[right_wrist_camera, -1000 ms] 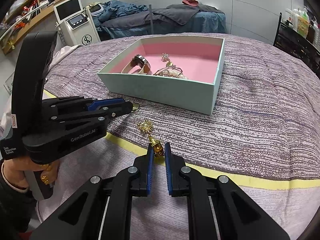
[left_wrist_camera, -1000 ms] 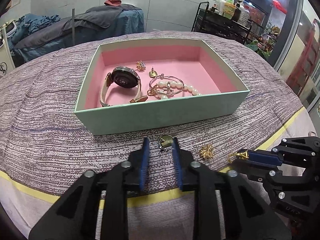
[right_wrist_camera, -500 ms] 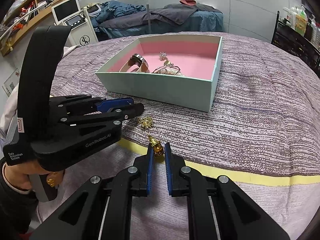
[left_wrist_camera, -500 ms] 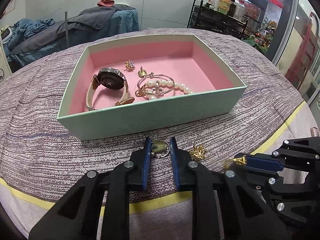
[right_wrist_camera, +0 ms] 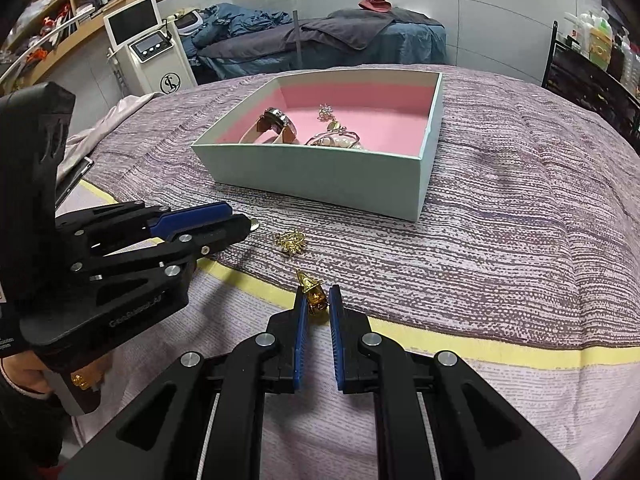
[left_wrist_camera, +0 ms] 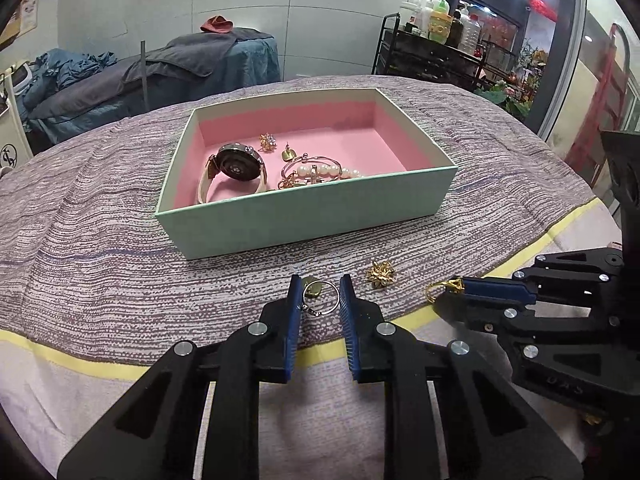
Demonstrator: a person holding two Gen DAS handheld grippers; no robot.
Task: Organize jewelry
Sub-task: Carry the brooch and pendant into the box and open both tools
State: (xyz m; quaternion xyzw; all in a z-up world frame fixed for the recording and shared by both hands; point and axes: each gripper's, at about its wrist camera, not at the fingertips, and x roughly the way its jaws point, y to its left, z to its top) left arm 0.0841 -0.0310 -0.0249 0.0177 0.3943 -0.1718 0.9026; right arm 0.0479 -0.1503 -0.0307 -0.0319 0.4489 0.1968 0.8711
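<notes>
A mint box (left_wrist_camera: 304,216) with a pink lining holds a watch (left_wrist_camera: 236,168), a pearl bracelet (left_wrist_camera: 320,172) and small earrings. In front of it on the striped cloth lie a ring with a gold disc (left_wrist_camera: 318,294) and a gold flower earring (left_wrist_camera: 381,273). My left gripper (left_wrist_camera: 319,300) is open, its fingers either side of the ring, which rests on the cloth. My right gripper (right_wrist_camera: 318,306) is shut on a small gold earring (right_wrist_camera: 312,292), also seen in the left wrist view (left_wrist_camera: 444,288). The flower earring (right_wrist_camera: 291,241) lies between the grippers.
The striped cloth has a yellow band (right_wrist_camera: 480,344) near its front edge. A covered treatment bed (left_wrist_camera: 180,68) and a black shelf with bottles (left_wrist_camera: 436,52) stand behind the table. A white machine (right_wrist_camera: 148,56) stands at the back left.
My left gripper has closed in on the ring and drawn back from the box. My right gripper has kept hold of the gold earring and lifted it slightly.
</notes>
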